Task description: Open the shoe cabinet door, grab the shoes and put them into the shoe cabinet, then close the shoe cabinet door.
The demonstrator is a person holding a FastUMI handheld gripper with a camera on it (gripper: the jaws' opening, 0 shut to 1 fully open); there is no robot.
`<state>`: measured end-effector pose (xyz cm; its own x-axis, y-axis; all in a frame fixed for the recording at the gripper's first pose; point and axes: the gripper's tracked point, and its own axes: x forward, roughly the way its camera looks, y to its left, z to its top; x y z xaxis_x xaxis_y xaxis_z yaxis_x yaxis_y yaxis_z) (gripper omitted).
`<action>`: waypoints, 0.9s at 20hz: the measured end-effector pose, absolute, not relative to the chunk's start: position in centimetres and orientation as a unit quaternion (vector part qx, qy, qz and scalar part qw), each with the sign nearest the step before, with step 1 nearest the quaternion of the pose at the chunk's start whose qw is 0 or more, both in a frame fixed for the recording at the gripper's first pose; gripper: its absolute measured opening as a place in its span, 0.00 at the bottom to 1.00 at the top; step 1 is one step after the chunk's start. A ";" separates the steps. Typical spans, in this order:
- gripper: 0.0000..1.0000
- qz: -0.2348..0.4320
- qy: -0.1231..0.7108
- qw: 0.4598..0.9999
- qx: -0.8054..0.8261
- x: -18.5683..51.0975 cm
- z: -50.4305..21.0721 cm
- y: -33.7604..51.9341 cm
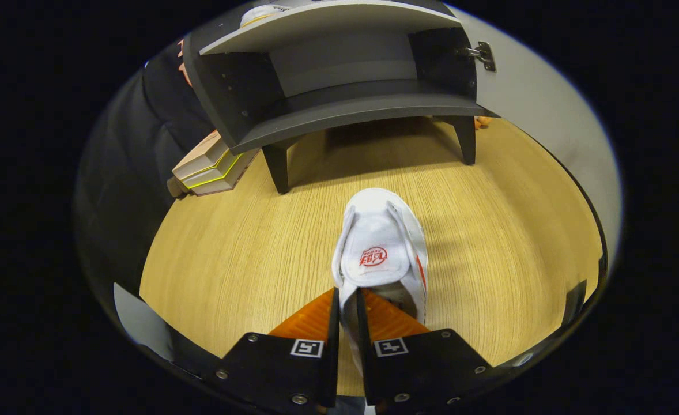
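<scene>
A white shoe (381, 248) with a red mark on its tongue hangs over the wooden floor (247, 253), toe pointing away from me. My gripper (348, 311) is shut on the shoe's left side wall near the heel, both fingers pressing on it. Beyond the shoe stands the dark grey shoe cabinet (339, 86) on short legs. Its door (547, 115) is swung open to the right, and the lower shelf (362, 106) shows bare. Another white shoe (261, 12) lies on the cabinet's upper shelf.
Flat cardboard pieces (210, 167) with yellow edging lean beside the cabinet's left leg. A hinge (482, 55) sits on the open door's inner edge. Black cloth hangs on the left.
</scene>
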<state>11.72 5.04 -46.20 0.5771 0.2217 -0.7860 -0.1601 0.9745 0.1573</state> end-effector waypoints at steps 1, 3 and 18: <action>0.16 0.108 0.444 0.888 0.037 12.2 -46.7 5.3; 0.14 0.105 0.444 0.889 0.048 13.0 -47.3 5.5; 0.03 0.103 0.403 0.909 0.043 12.8 -41.9 3.4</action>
